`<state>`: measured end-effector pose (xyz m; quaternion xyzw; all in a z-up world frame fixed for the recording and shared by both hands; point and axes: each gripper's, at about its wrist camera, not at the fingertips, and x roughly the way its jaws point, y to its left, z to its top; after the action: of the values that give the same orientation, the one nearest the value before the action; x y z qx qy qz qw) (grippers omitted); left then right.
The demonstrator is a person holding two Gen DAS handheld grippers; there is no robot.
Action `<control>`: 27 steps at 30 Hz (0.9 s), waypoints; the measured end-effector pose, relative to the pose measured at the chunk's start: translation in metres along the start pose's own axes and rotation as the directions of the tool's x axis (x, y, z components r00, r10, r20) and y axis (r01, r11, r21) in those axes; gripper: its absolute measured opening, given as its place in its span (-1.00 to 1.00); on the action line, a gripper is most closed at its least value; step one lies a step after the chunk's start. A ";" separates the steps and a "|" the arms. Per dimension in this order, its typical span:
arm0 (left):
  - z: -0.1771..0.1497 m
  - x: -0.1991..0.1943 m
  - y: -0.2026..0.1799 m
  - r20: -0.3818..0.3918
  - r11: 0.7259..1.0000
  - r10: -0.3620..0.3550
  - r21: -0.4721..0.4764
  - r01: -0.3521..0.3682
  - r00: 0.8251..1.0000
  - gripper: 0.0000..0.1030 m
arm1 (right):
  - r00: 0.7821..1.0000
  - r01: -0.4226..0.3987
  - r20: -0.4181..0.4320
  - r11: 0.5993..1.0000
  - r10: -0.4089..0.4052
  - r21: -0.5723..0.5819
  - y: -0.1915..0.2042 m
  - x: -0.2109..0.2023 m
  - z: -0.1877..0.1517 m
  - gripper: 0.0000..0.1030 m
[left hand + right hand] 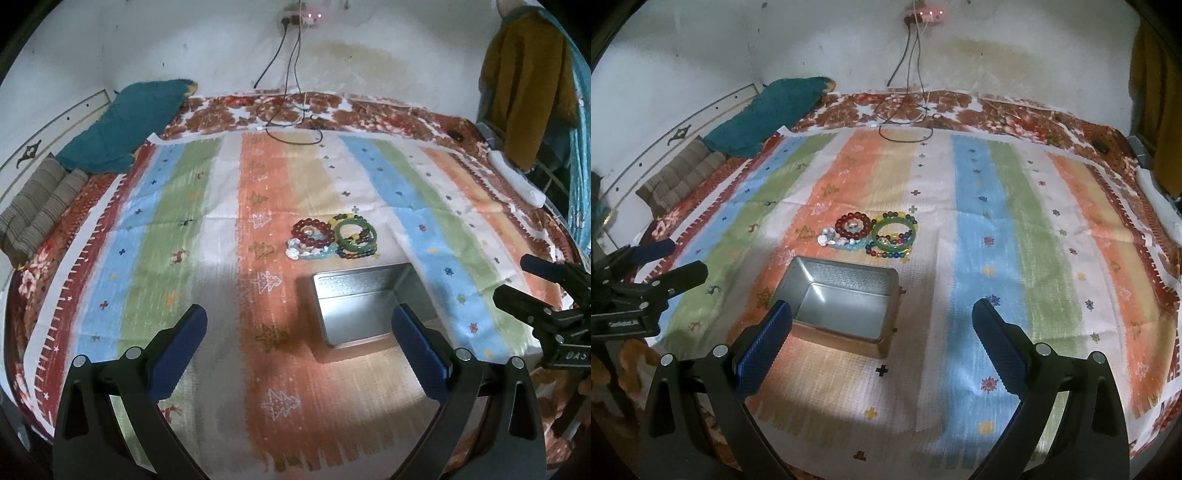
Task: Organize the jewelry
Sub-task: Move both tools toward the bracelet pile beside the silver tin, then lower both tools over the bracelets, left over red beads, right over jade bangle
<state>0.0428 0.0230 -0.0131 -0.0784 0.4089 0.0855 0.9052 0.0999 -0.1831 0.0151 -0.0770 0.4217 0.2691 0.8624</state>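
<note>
On the striped cloth [975, 184], the left gripper [299, 321] hangs with fingers spread, holding nothing. Right of it sits the open tin [846, 295], bare inside, with the bracelets [875, 236] heaped just beyond. The beads look light, slippery and loose (probably elastic-strung), so pinch one strand's rim; the green bangle [894, 233] is stiff. The right gripper [882, 325] gapes too. Only its view shows the tin's hinges, I think
</note>
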 end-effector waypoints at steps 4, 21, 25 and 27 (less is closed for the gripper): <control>0.008 0.011 0.005 -0.024 1.000 -0.006 -0.028 0.005 1.000 0.89 | 1.000 0.004 -0.016 1.000 -0.004 0.017 -0.005 0.008 0.006 0.92; 0.041 0.045 0.006 -0.043 0.999 0.033 -0.035 -0.034 0.999 0.89 | 0.997 0.039 -0.065 0.997 -0.035 0.062 -0.025 0.043 0.039 0.92; 0.049 0.058 0.004 -0.065 0.999 0.042 -0.024 -0.043 0.997 0.89 | 0.996 0.041 -0.088 0.997 -0.035 0.060 -0.025 0.055 0.045 0.92; 0.052 0.062 0.003 -0.076 0.999 0.043 -0.021 -0.045 0.996 0.89 | 0.995 0.042 -0.098 0.997 -0.036 0.057 -0.025 0.061 0.049 0.92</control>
<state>0.1207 0.0429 -0.0262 -0.0829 0.4434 0.1072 0.8860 0.1768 -0.1624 -0.0032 -0.0724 0.4691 0.2356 0.8481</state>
